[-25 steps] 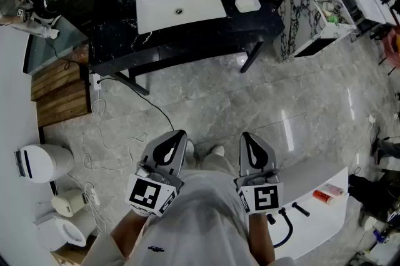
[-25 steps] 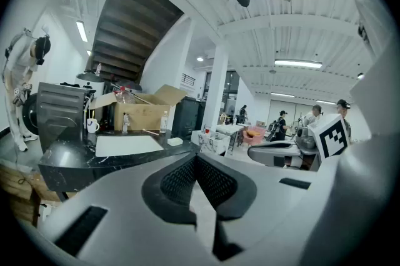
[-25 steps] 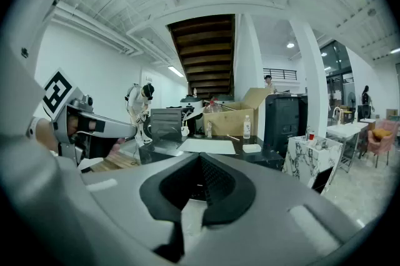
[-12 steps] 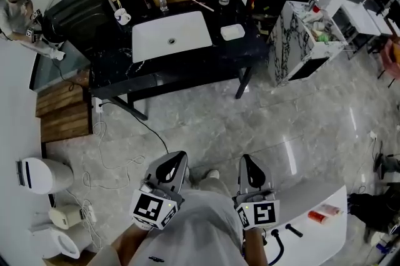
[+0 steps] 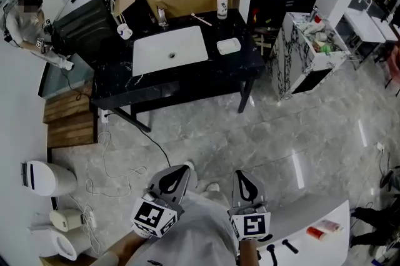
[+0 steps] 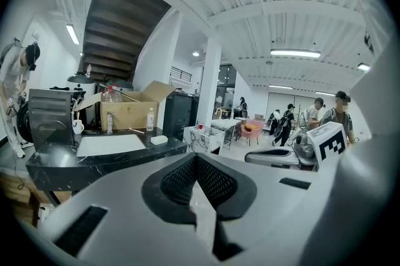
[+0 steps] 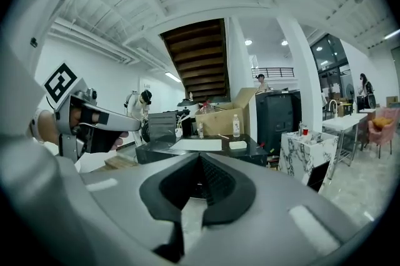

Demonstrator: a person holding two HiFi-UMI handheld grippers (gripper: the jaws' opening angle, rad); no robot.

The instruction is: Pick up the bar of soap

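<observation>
I observe both grippers held low before my torso, side by side and apart, pointing forward and slightly downward. The left gripper (image 5: 180,170) has its jaws together at the tips, with nothing between them. The right gripper (image 5: 240,175) has its jaws likewise together and empty. The left marker cube (image 5: 153,218) and right marker cube (image 5: 250,226) face upward. My left forearm (image 5: 120,247) enters from the bottom edge.

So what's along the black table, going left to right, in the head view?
White ceramic mug → white rectangular sink basin → white rectangular bar of soap → white marbled cabinet, standing apart on the floor.
</observation>
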